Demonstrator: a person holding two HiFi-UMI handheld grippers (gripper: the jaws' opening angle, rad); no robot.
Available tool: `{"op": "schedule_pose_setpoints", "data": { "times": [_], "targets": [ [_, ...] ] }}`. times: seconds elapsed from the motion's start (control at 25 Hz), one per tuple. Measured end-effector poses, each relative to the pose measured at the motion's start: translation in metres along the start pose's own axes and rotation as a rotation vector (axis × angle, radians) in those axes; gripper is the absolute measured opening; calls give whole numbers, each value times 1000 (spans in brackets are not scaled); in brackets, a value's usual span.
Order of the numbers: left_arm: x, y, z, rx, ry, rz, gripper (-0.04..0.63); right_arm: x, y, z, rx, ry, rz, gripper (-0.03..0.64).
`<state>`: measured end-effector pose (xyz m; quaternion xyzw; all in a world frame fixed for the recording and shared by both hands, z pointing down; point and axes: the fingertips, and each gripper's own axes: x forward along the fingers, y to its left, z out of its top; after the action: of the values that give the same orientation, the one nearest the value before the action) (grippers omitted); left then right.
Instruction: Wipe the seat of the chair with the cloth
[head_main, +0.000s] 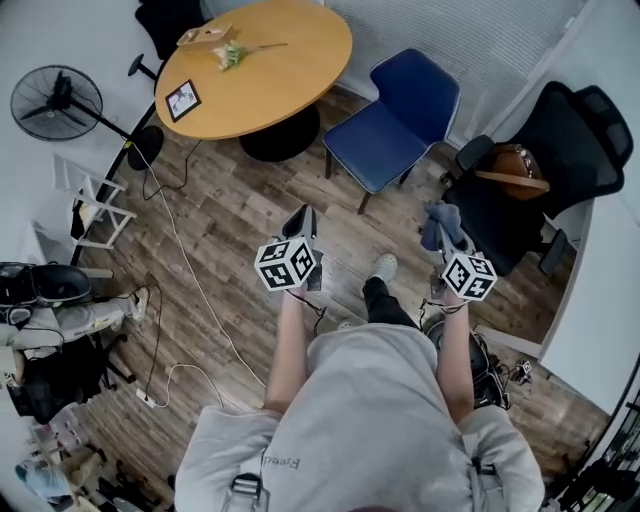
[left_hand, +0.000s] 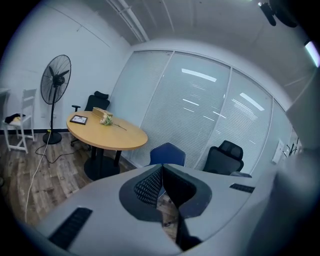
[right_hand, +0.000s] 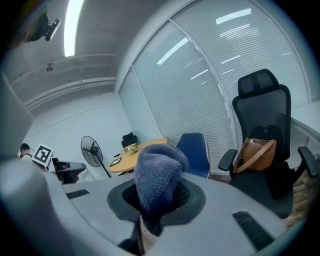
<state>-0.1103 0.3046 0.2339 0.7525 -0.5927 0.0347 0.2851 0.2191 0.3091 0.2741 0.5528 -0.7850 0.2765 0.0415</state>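
Note:
The blue chair (head_main: 398, 122) stands past my grippers, beside the round table, and its seat (head_main: 378, 147) is bare. It also shows in the left gripper view, as the blue chair (left_hand: 168, 154), and in the right gripper view, as the blue chair (right_hand: 196, 149). My right gripper (head_main: 446, 228) is shut on a bunched blue-grey cloth (head_main: 438, 220), held in the air short of the chair. That cloth (right_hand: 156, 176) bulges out between the right gripper (right_hand: 158, 192) jaws. My left gripper (head_main: 303, 215) is held level with it, well left of the chair. The left gripper (left_hand: 161, 169) is shut on nothing.
A round wooden table (head_main: 262, 62) holds a picture frame (head_main: 183, 100) and flowers. A black office chair (head_main: 545, 170) with a brown bag (head_main: 512, 165) stands on the right. A floor fan (head_main: 57, 102), a white stool (head_main: 92, 205) and cables (head_main: 190, 270) occupy the left floor.

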Motion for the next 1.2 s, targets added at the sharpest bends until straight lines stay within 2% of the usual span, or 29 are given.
{"op": "schedule_pose_setpoints", "data": {
  "times": [0.2, 0.52, 0.84, 1.04, 1.2],
  "targets": [
    [56, -1, 23, -22, 14, 17, 28, 40, -32, 31, -2, 24, -26, 51],
    [132, -1, 34, -33, 54, 52, 28, 99, -70, 72, 5, 2, -47, 51],
    [177, -7, 41, -13, 82, 89, 28, 149, -90, 90, 12, 32, -1, 51],
    [205, -10, 44, -39, 90, 93, 28, 173, -102, 116, 46, -22, -8, 51],
    [224, -34, 50, 0, 89, 57, 28, 184, -106, 149, 8, -58, 12, 51]
  ]
}}
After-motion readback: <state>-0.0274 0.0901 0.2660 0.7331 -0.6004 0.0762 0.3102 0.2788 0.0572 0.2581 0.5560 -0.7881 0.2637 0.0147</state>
